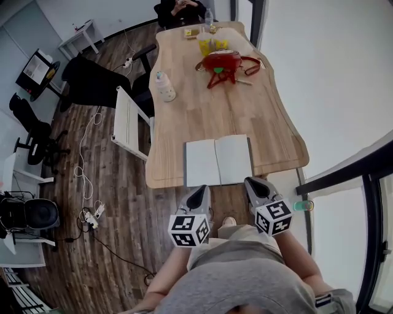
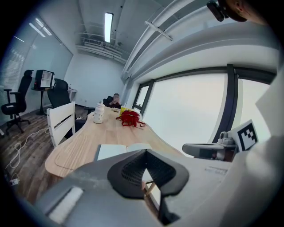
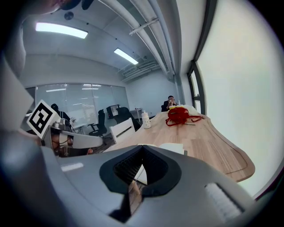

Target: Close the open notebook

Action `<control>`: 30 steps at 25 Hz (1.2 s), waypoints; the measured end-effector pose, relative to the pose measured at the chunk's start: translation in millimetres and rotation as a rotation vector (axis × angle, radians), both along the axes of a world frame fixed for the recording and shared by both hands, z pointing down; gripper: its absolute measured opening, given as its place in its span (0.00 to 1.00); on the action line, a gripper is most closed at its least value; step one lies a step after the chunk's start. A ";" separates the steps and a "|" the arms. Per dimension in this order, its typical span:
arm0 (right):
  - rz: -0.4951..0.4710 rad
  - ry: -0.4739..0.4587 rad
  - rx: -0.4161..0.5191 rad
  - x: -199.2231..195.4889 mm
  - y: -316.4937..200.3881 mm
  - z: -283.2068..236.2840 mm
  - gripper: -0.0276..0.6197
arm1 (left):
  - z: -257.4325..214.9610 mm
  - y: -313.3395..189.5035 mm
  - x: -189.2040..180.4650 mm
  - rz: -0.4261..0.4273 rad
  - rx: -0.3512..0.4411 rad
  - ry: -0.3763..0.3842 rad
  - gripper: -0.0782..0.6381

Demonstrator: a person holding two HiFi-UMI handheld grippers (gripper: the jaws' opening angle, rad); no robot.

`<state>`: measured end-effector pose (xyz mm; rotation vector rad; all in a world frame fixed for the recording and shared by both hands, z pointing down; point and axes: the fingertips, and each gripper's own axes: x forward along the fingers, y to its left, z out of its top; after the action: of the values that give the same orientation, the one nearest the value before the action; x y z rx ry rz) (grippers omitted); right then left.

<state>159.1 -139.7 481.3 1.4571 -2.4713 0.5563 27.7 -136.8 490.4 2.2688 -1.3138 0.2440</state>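
The open notebook (image 1: 219,160) lies flat with blank white pages at the near edge of the wooden table (image 1: 202,116). Both grippers hover just short of that edge, apart from the book. My left gripper (image 1: 199,189) points at the left page's near edge, jaws together and empty. My right gripper (image 1: 250,181) sits by the right page's near corner, also shut and empty. In the left gripper view the notebook (image 2: 113,150) shows beyond the closed tips (image 2: 145,151). In the right gripper view the notebook (image 3: 172,148) lies just past the closed tips (image 3: 143,146).
A red bag (image 1: 222,61), a white bottle (image 1: 164,86) and yellow items (image 1: 212,44) stand farther down the table. A person (image 1: 180,9) sits at the far end. A white chair (image 1: 129,122) is at the table's left; windows run along the right.
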 end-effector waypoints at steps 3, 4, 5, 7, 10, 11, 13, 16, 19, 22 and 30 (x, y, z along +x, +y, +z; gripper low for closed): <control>-0.007 0.010 -0.020 7.8 -11.1 14.4 0.05 | 3.5 -7.6 3.5 -0.026 -0.006 0.000 0.11; -0.006 0.012 -0.027 10.2 -13.9 19.3 0.05 | 4.7 -9.4 4.5 -0.033 -0.008 -0.003 0.11; -0.004 0.014 -0.035 12.9 -16.1 24.6 0.05 | 6.4 -10.6 5.6 -0.038 -0.011 -0.006 0.11; -0.002 0.022 -0.052 18.6 -19.8 35.3 0.05 | 10.2 -12.2 7.7 -0.049 -0.020 -0.007 0.11; -0.001 0.038 -0.076 24.6 -26.5 50.5 0.05 | 16.0 -14.5 8.0 -0.063 -0.037 -0.013 0.11; 0.000 0.044 -0.086 26.3 -28.7 55.9 0.05 | 18.5 -15.2 7.7 -0.064 -0.045 -0.018 0.11; 0.004 0.058 -0.107 30.0 -32.7 67.1 0.05 | 23.3 -16.3 8.1 -0.066 -0.060 -0.027 0.11; 0.008 0.065 -0.139 36.3 -36.0 82.3 0.05 | 27.2 -17.3 10.8 -0.073 -0.072 -0.030 0.11; 0.024 0.064 -0.168 42.2 -39.7 97.0 0.05 | 30.8 -19.2 12.2 -0.076 -0.083 -0.032 0.11; 0.032 0.076 -0.204 47.1 -40.3 111.4 0.05 | 34.7 -17.9 11.6 -0.077 -0.096 -0.044 0.11; 0.029 0.081 -0.288 52.8 -36.9 145.6 0.17 | 44.5 -11.9 16.5 -0.052 -0.132 -0.056 0.11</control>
<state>211.9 -176.6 626.9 1.3740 -2.2025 0.8036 44.2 -148.7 534.9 2.1289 -1.3427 0.3678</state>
